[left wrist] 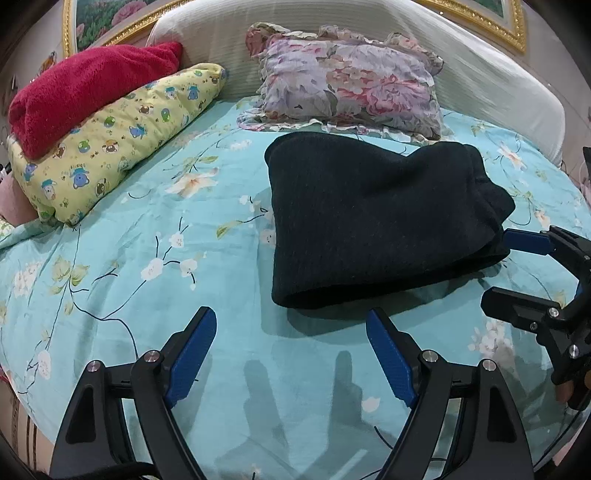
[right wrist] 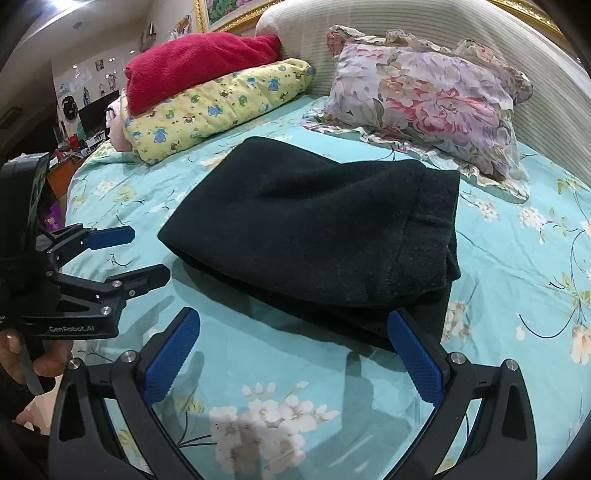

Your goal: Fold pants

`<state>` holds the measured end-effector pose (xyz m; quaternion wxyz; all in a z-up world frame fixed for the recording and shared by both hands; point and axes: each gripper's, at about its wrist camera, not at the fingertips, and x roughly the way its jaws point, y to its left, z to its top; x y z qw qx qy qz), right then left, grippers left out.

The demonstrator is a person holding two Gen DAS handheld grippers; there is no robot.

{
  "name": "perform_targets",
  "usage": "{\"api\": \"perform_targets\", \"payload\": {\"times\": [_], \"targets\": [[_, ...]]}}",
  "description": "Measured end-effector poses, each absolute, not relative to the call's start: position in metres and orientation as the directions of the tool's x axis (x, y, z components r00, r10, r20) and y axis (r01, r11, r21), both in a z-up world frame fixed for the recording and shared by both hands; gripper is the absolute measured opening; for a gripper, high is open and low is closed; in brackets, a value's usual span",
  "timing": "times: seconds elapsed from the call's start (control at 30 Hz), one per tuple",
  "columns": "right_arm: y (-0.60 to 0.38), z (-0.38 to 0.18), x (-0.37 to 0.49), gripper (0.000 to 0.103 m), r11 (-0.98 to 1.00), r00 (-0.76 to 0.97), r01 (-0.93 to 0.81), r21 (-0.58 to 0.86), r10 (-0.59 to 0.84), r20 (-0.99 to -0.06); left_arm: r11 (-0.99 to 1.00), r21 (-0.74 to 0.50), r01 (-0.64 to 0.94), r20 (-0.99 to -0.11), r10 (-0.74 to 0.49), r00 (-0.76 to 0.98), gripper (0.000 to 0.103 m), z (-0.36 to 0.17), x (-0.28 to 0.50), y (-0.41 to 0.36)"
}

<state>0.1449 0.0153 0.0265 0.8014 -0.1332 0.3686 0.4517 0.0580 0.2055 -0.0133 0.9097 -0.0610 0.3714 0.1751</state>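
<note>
My right gripper [right wrist: 293, 334] is spread wide over the floral teal bedsheet [right wrist: 517, 266], gripping nothing. Black pants [right wrist: 314, 229] lie folded into a thick bundle just ahead; my right finger's blue pad [right wrist: 415, 363] sits at the bundle's near edge, contact unclear. My left gripper [right wrist: 146, 254] comes in from the left, fingers apart, tips just beside the pants' left corner, not touching. Behind: floral pillow [right wrist: 428, 99], yellow cartoon-print quilt [right wrist: 218, 110] with red blanket [right wrist: 195, 62] stacked on it, pale headboard [right wrist: 369, 22].
</note>
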Motion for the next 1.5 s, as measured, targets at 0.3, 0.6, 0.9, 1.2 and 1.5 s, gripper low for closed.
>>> {"api": "perform_targets", "payload": {"times": [0.3,0.6,0.9,1.2,1.5], "targets": [[0.011,0.022,0.15,0.102,0.571,0.318,-0.809,0.143,0.629,-0.71,0.928,0.016,-0.371,-0.703,0.275,0.656,0.084,-0.017,0.059,0.208],[0.007,0.019,0.152,0.102,0.58,0.321,-0.801,0.149,0.625,-0.711,0.93,0.022,-0.366,-0.71,0.273,0.649,0.084,-0.023,0.06,0.208],[0.006,0.018,0.153,0.102,0.58,0.32,-0.801,0.15,0.626,-0.711,0.93,0.028,-0.367,-0.709,0.277,0.648,0.084,-0.025,0.059,0.207],[0.007,0.019,0.152,0.102,0.579,0.321,-0.802,0.148,0.626,-0.711,0.931,0.041,-0.364,-0.707,0.284,0.647,0.084,-0.024,0.061,0.205],[0.008,0.019,0.151,0.102,0.576,0.32,-0.804,0.147,0.628,-0.71,0.929,0.036,-0.368,-0.707,0.284,0.648,0.084,-0.025,0.06,0.205]]}}
